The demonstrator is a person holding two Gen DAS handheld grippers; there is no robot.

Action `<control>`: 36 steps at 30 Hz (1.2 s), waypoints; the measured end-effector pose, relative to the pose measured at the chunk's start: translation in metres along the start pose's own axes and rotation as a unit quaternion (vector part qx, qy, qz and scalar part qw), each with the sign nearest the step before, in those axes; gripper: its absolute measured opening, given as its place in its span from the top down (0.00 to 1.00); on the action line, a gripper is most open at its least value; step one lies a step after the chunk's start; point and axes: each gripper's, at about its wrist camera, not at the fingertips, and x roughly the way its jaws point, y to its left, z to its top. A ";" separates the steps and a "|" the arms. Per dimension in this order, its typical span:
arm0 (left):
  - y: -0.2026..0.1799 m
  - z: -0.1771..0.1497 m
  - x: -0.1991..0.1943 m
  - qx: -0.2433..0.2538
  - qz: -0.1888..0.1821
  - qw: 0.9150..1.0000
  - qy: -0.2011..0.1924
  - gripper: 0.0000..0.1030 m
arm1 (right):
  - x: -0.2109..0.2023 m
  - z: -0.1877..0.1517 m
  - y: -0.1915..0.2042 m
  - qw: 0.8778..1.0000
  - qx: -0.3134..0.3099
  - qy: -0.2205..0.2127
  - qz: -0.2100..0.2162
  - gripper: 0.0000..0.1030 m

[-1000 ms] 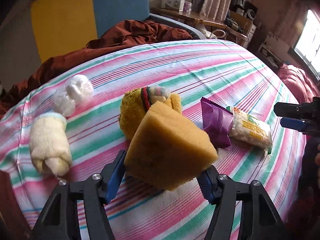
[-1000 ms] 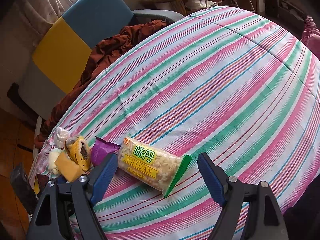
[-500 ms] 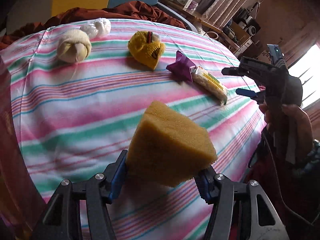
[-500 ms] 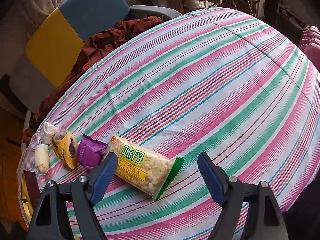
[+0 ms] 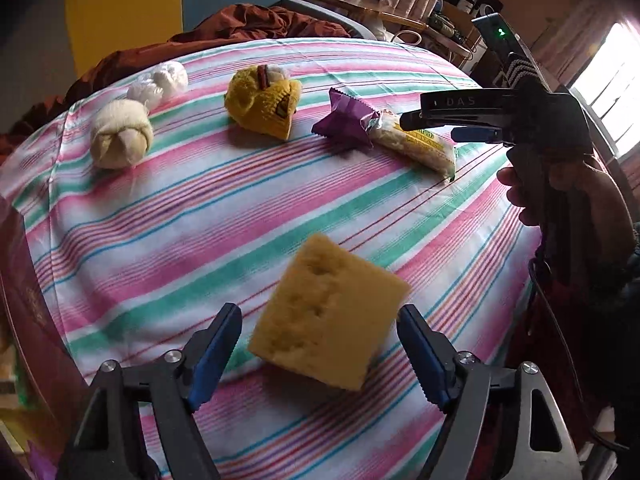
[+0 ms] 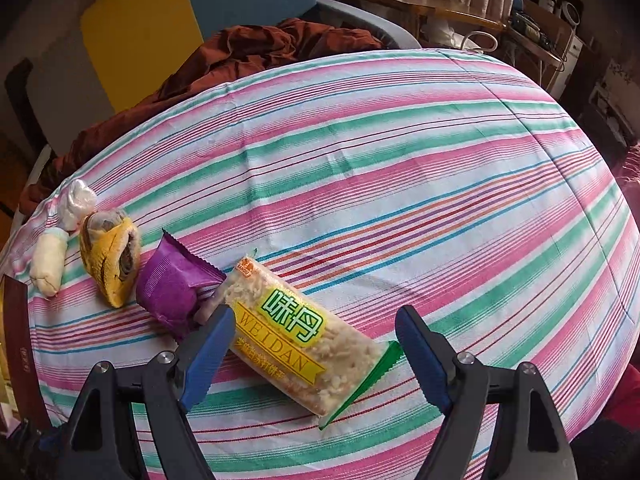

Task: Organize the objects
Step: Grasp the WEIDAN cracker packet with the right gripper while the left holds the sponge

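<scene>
**Sponge let go, snack bag between the other jaws**

The left gripper (image 5: pixel 320 350) is opening. Its blue jaws stand wide, and the yellow sponge (image 5: pixel 326 316) sits between them, but the pads are not pressing on it. The sponge is a soft, thick block with little holes on top. It looks tilted and a bit blurry, right over the striped cloth (image 5: pixel 180 216).

The right gripper (image 6: pixel 316 350) has its jaws wide too. It hangs just over the snack bag (image 6: pixel 304 332), with one jaw on each side and not squeezing it. In the left wrist view a hand (image 5: pixel 568 196) holds this gripper (image 5: pixel 436 128) by its black handle.

The snack bag is long and see-through, with pale crumbly bits inside, a yellow band and a green end. It lies flat on the cloth. A shiny purple packet (image 6: pixel 172 288) touches its far end. The packet is puffy, with zigzag edges. What is in it cannot be seen.

Next comes a yellow knitted thing (image 6: pixel 110 260), rolled up and woolly. Beside it lies a cream rolled sock (image 6: pixel 48 266), soft and round like a log. A small white fluffy bundle (image 6: pixel 76 204) sits just behind the sock.

All these things make a row on the cloth, which has pink, green and white stripes and covers the desk. A rumpled brown blanket (image 6: pixel 256 52) lies past the far edge, in front of a yellow and blue chair (image 6: pixel 192 16).
</scene>
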 end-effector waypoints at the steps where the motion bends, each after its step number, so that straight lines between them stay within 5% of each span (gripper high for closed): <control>1: -0.002 0.001 0.004 0.007 0.003 1.000 -0.002 0.20 | 0.002 0.000 0.002 1.000 -0.005 0.004 0.002 0.19; 15: -0.007 -0.015 0.021 0.056 0.038 0.997 -0.035 0.14 | 0.014 -0.010 0.016 0.997 -0.052 0.055 -0.003 0.19; 28: 0.008 -0.005 0.020 0.027 0.000 0.999 -0.023 0.05 | 0.014 -0.013 0.019 0.996 -0.074 0.055 -0.014 0.20; 31: 0.003 -0.006 0.020 0.026 0.001 0.999 -0.020 0.01 | 0.012 -0.015 0.018 0.996 -0.076 0.053 -0.014 0.29; 33: -0.003 -0.011 0.023 0.034 0.014 0.999 -0.019 0.01 | 0.008 -0.016 0.019 0.996 -0.080 0.049 -0.009 0.46; 36: -0.006 -0.014 0.024 0.042 0.037 0.998 -0.022 0.09 | 0.005 -0.020 0.023 0.994 -0.092 0.051 -0.009 0.48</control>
